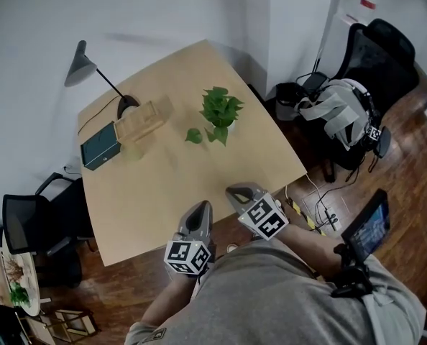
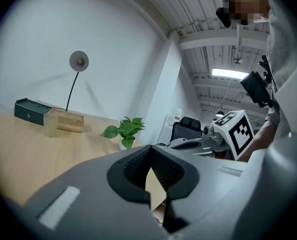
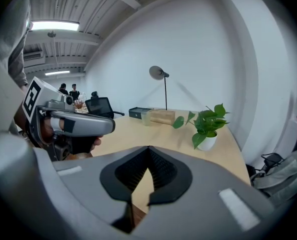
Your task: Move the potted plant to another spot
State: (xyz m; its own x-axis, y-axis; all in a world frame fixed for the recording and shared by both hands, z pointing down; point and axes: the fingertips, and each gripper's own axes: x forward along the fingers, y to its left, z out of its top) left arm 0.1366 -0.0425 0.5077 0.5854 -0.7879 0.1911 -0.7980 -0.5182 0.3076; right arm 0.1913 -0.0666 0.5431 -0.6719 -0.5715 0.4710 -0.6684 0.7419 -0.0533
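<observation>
Plant of broad green leaves in a small round white pot (image 3: 207, 130), upright toward the far right part of the pale wooden table (image 1: 163, 192). Well apart from the grey left gripper (image 2: 151, 156) and the grey right gripper (image 3: 148, 156), both back at the near edge with jaws closed tip to tip on nothing. Probably light and top-heavy, with soft stems and a smooth, breakable pot. Best taken by the pot's wall or rim, not the leaves, and kept upright.

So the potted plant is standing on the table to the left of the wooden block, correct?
Not quite: the potted plant stands on the table to the right of the wooden block, as the head view shows.
</observation>
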